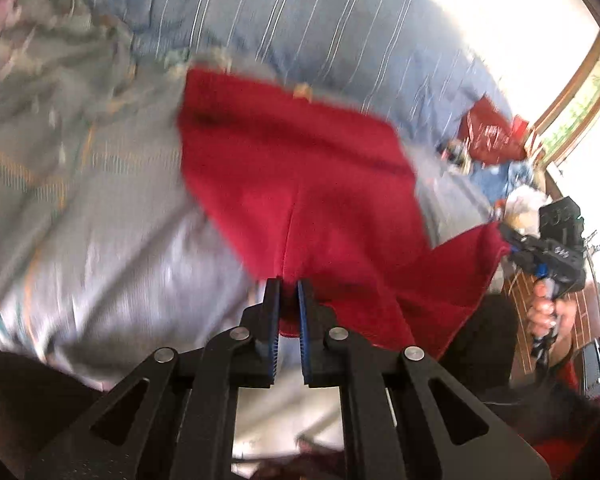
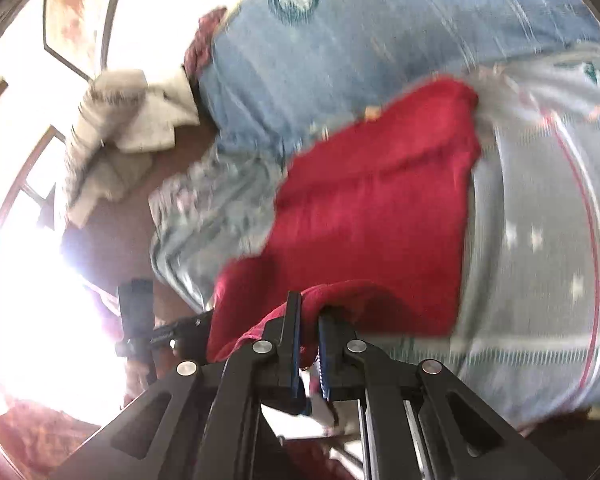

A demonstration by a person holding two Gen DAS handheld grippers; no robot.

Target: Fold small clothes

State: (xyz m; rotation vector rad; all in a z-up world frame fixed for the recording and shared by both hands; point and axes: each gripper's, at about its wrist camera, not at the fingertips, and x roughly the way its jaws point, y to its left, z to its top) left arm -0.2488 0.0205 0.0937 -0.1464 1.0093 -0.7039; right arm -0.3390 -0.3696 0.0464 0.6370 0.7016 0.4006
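Note:
A small red garment (image 1: 300,184) lies spread on the bed. In the left wrist view my left gripper (image 1: 289,285) is shut on its near hem, with red cloth pinched between the blue pads. My right gripper (image 1: 512,236) shows at the right of that view, holding the garment's right corner, lifted off the bed. In the right wrist view the red garment (image 2: 380,208) stretches ahead, and my right gripper (image 2: 309,312) is shut on a bunched edge of it. My left gripper (image 2: 204,320) shows at the lower left there, against the cloth's other corner. Both views are blurred.
The bed has a grey patterned sheet (image 1: 100,200) and a blue striped cover (image 1: 300,20). More clothes lie at the far right of the left wrist view (image 1: 492,132). A pale cloth pile (image 2: 128,120) sits beside the bed near bright windows.

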